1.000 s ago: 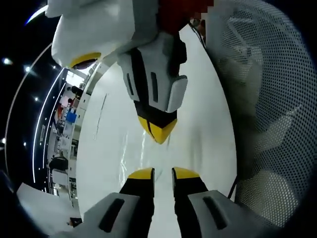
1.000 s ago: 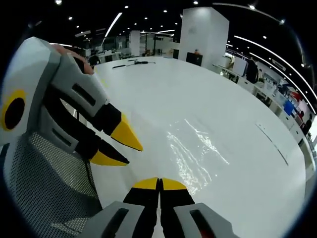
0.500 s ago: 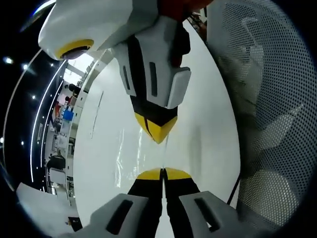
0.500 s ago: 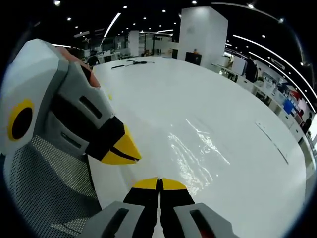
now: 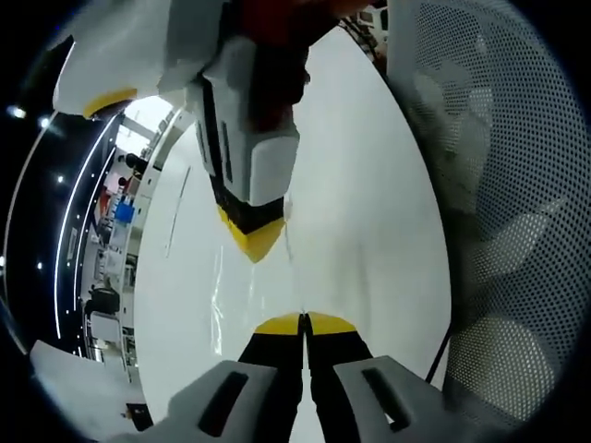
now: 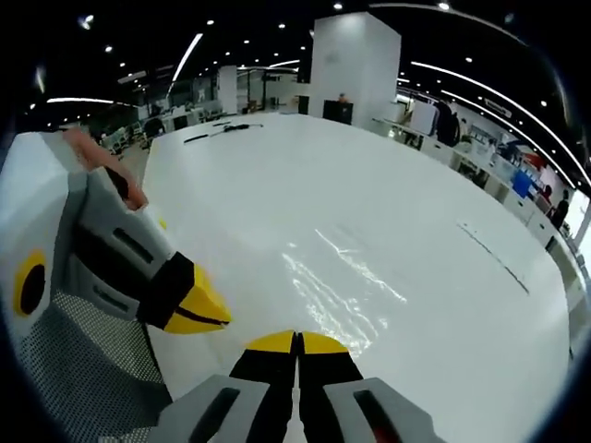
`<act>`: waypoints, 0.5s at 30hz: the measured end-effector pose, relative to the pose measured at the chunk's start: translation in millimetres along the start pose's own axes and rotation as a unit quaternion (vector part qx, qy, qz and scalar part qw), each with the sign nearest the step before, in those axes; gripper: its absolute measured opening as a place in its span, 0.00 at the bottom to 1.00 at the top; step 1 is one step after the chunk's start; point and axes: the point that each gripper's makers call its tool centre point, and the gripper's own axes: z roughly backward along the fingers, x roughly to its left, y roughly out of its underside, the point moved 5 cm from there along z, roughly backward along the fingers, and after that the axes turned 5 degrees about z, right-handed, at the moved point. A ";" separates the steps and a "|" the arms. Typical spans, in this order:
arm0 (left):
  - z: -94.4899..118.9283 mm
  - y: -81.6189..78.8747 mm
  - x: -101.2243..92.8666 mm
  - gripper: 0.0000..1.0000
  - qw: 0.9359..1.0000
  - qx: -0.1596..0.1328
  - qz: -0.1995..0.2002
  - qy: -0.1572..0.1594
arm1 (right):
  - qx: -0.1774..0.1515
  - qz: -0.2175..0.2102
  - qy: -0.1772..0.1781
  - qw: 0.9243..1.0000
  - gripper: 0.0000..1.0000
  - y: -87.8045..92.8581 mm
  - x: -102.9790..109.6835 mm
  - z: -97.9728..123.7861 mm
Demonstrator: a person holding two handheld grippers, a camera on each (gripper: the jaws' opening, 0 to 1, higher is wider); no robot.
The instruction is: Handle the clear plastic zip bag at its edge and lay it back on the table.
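Clear plastic, the bag (image 6: 337,295) lies mid-frame on the white table (image 6: 277,185). Both the right gripper (image 6: 297,340) and left gripper (image 5: 302,321) have jaws pressed together, apparently pinching its near edge (hard to confirm). Uneven lifting could let the film slip or crumple.

A big white table (image 6: 406,305) takes up most of the right gripper view. At its far edge lie some thin dark things (image 6: 222,131), too small to tell what they are. A thin dark line (image 6: 494,257) sits near its right edge. Behind it stands a tall white pillar (image 6: 355,60), with long strip lights (image 6: 185,51) on the dark ceiling. A grey mesh chair back (image 5: 499,185) stands beside the table's near edge
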 end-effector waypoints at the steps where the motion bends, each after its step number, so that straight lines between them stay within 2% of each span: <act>1: -0.3 -0.4 0.2 0.00 1.000 0.000 0.000 0.000 | -0.002 -0.005 0.002 1.000 0.00 -0.9 -2.9 -3.0; 5: -1.9 -2.9 -2.3 0.00 1.000 -0.002 -0.001 0.005 | -0.016 -0.049 0.022 0.998 0.00 -6.3 -11.2 1.1; 8: -4.2 -4.6 -7.1 0.00 1.000 -0.004 0.001 0.010 | -0.020 -0.054 0.027 0.998 0.00 -9.4 -17.3 2.6; 10: -5.2 -6.8 -10.0 0.00 1.000 -0.006 0.001 0.011 | -0.025 -0.057 0.030 0.998 0.00 -13.2 -13.6 6.8; 12: -5.8 -8.8 -13.1 0.00 1.000 -0.006 -0.002 0.013 | -0.039 -0.079 0.034 0.996 0.00 -14.0 -14.5 6.2; 15: -6.2 -10.6 -14.7 0.00 1.000 -0.007 -0.003 0.014 | -0.040 -0.085 0.038 0.995 0.00 -17.2 -16.2 13.7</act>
